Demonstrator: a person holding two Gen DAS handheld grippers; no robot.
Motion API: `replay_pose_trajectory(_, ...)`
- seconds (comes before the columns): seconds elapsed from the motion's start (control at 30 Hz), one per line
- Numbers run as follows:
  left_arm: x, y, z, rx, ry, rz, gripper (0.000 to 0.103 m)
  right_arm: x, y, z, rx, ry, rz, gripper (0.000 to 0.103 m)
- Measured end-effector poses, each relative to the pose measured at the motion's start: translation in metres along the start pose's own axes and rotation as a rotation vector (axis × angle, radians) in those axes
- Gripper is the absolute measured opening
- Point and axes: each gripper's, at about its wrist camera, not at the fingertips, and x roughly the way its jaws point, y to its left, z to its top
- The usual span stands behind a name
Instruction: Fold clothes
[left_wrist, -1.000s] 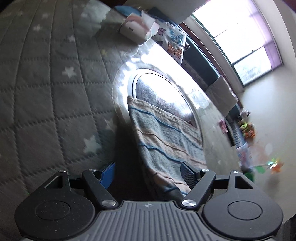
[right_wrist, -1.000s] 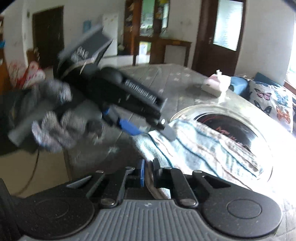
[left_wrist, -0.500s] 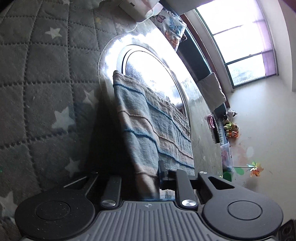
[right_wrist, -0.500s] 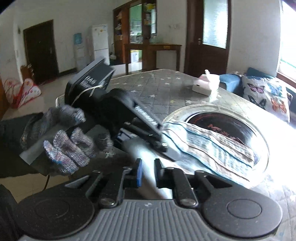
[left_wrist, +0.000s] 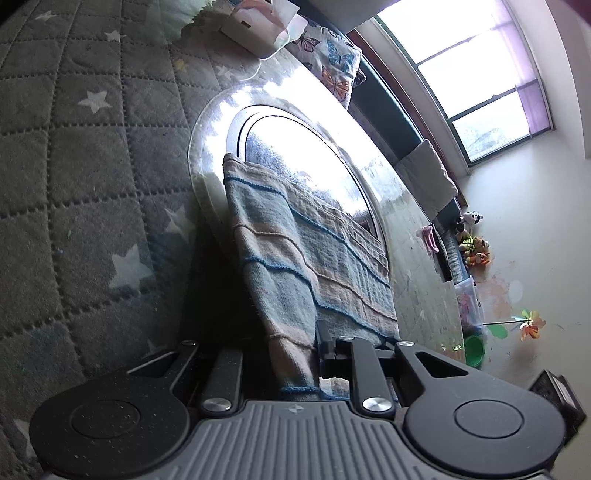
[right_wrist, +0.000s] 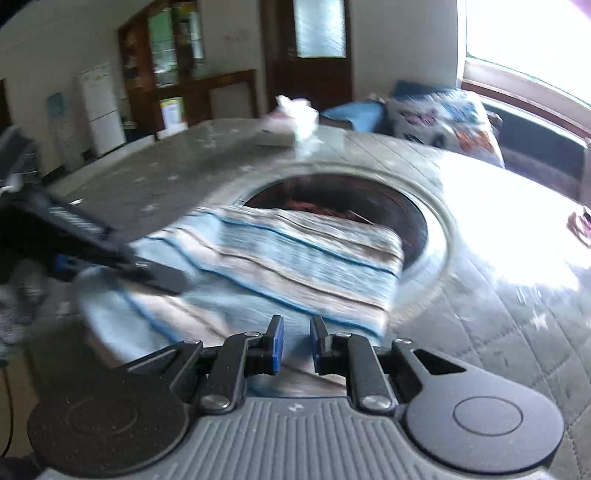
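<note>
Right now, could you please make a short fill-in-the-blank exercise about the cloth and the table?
1. The striped towel has thin lines of ____ colour.
2. The quilted table cover is printed with white ____.
3. The left gripper is shut on the ____.
4. The cushion near the window shows ____.

Missing words: blue; stars; towel; butterflies

I see one striped towel (left_wrist: 303, 258): pale blue and beige bands with thin dark-blue lines. It's folded over, near edge raised, far end draped on the round metal ring; right view is blurred, so layer count unclear.
</note>
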Motion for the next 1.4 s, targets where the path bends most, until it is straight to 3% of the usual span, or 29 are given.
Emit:
replay_pose_trajectory(0.1,0.002,-0.005,-0.001,0.027,-0.004,0.014,0.02,0.002,-0.014,-0.001,0.047,-0.011,-0.037,0.018)
replay_pose_trajectory(0.27,0.005,-0.013,-0.002,0.074,-0.01,0.038,0.02,0.006,-0.03,0.004,0.112,-0.024,-0.088,0.036)
replay_pose_trajectory(0.43,0.006,-0.016,-0.002,0.101,-0.01,0.047,0.02,0.016,-0.045,0.005,0.2,-0.007,-0.068,0.036)
replay_pose_trajectory(0.53,0.007,-0.02,-0.002,0.123,-0.015,0.06,0.02,0.016,-0.048,0.005,0.245,-0.01,-0.05,0.034)
replay_pose_trajectory(0.77,0.007,-0.031,-0.003,0.19,-0.024,0.1,0.019,0.011,-0.051,0.003,0.318,-0.036,-0.037,0.009)
replay_pose_trajectory(0.97,0.013,-0.064,0.004,0.281,-0.03,0.099,0.018,-0.014,-0.055,0.004,0.328,-0.102,-0.028,0.008)
replay_pose_trajectory(1.4,0.096,-0.174,0.011,0.454,0.02,0.042,0.018,-0.072,-0.131,0.013,0.364,-0.206,-0.211,0.008)
